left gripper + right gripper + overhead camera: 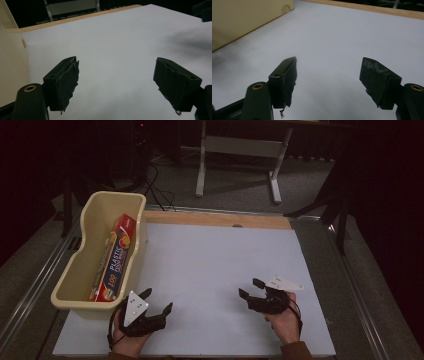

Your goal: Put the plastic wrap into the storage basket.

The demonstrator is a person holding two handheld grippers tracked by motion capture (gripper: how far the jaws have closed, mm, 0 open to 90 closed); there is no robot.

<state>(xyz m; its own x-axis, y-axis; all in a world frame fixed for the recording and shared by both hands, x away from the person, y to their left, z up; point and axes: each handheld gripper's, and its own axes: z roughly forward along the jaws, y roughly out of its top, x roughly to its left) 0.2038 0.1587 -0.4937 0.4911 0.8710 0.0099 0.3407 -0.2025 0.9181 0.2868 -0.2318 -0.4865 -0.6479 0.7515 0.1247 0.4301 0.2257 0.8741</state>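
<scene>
Both pairs of jaws stand apart with nothing between them: your left gripper (159, 300) has its jaws spread wide over bare sheet, and your right gripper (250, 288) has its jaws parted about as far, also empty. No earlier look lets you judge any movement of them.

Starting at your left, the cream bin (75, 270) sits along the left edge of the white surface (215, 255), its near end just beside your left gripper; in the left gripper view its ribbed wall (11, 62) rises close at the left of the jaws. That wall is the one thing that hems you in on that side. Inside the bin lies the plastic wrap box (114, 257), lengthwise, leaning against the right wall, well behind and left of the left jaws and far from the right ones.

Moving right, the middle of the surface is open between your two grippers. A wooden strip (215, 218) marks the far edge. Your right gripper hovers near the front edge, well inside the right edge.
</scene>
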